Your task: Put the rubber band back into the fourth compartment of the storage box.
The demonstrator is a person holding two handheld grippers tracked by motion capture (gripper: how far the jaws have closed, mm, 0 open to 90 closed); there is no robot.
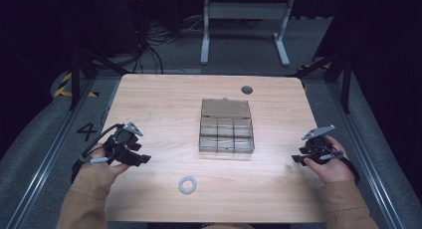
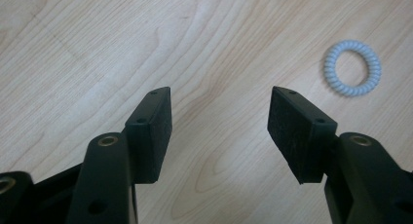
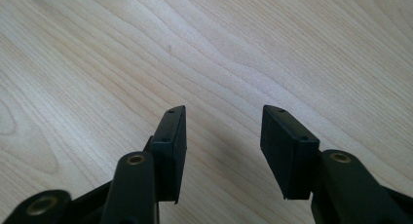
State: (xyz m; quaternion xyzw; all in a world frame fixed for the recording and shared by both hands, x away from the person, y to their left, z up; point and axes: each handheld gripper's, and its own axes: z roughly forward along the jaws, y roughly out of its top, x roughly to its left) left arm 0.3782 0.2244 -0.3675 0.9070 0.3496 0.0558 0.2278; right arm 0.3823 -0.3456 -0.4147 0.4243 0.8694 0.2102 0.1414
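A pale grey spiral hair tie [image 1: 187, 185] lies on the wooden table [image 1: 159, 99] near its front edge, and in the left gripper view the hair tie [image 2: 352, 67] sits ahead and to the right of the jaws. My left gripper [image 1: 144, 159] rests at the table's left side, held in a hand, open with bare wood between its pads [image 2: 156, 126]. At the right edge my right gripper [image 1: 294, 159] is held low over the table, open too, with nothing between its pads [image 3: 280, 141]. A clear compartment box [image 1: 226, 132] with its lid flipped back stands at the table's middle.
A small dark round disc [image 1: 247, 89] lies near the table's far edge. Beyond the table stand a white desk frame [image 1: 244, 25] and loose cables on the floor. Yellow-black tape marks the floor at the left.
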